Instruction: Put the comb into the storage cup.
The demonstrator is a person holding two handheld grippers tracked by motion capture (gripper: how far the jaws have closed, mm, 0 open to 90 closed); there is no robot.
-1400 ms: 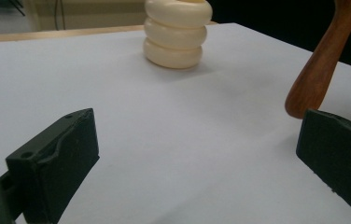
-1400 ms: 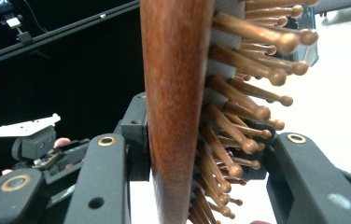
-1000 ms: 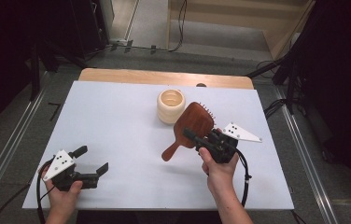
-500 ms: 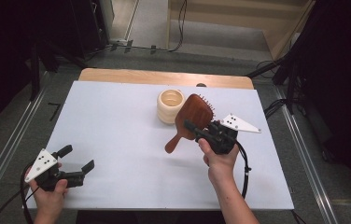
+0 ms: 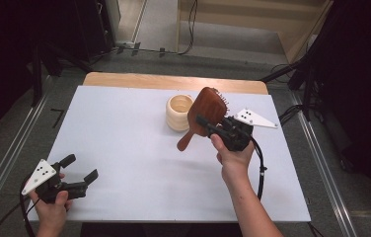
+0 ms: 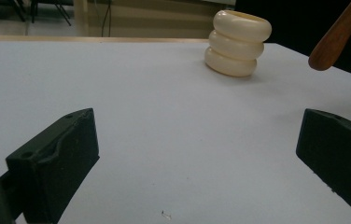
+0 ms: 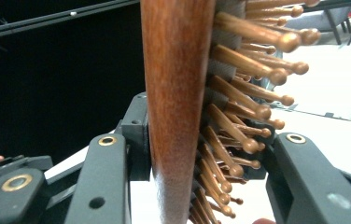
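A wooden paddle hairbrush hangs above the white table, tilted with its handle pointing down-left. My right gripper is shut on the brush head. In the right gripper view the jaws clamp the brush's wooden back on one side and its bristles on the other. A cream ribbed cup stands upright just left of the brush. My left gripper rests low at the near left corner, open, with bare table between its jaws. In the left gripper view the cup stands far ahead and the brush handle hangs at the upper right.
The white tabletop has a wooden strip along its far edge. A black cable trails from the right gripper toward the near right. Metal rails and dark floor surround the table.
My right hand has lifted the hairbrush and carried it away from me, so its head now sits beside the cup. My left hand has slid left toward the table's near corner.
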